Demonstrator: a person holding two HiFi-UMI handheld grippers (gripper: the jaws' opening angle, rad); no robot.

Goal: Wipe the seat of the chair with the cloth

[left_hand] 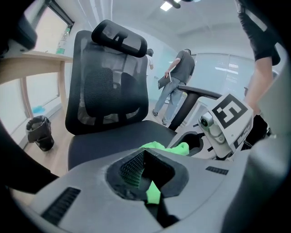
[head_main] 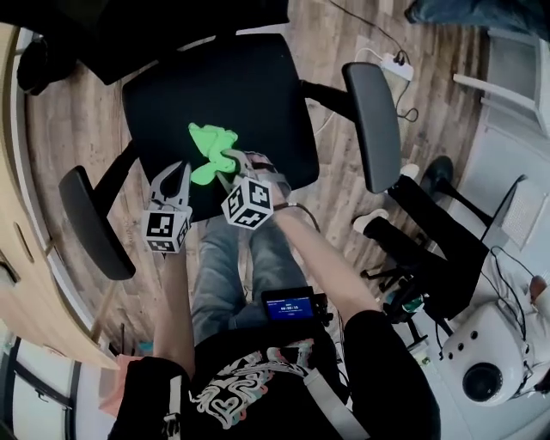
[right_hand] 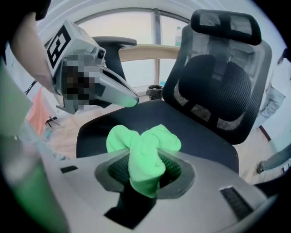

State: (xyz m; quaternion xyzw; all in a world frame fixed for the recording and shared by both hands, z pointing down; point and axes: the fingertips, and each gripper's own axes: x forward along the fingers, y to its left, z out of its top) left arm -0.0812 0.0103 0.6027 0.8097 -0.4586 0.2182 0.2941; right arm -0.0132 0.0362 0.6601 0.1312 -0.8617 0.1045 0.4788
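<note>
The right claw (head_main: 228, 165) pinches the green cloth (head_main: 210, 148) in a bunch over the seat's (head_main: 249, 82) near part, seemingly ready to wipe, while the left claw (head_main: 182, 172), tips together and empty, hovers just left.

Cloth (head_main: 209, 146) end hid by R gripper (head_main: 228, 163); chair back (head_main: 189, 21) cut at top.

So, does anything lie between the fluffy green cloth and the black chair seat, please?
Nothing visible does: the right gripper holds the green cloth over the black seat, with the left gripper off to its side.
</note>
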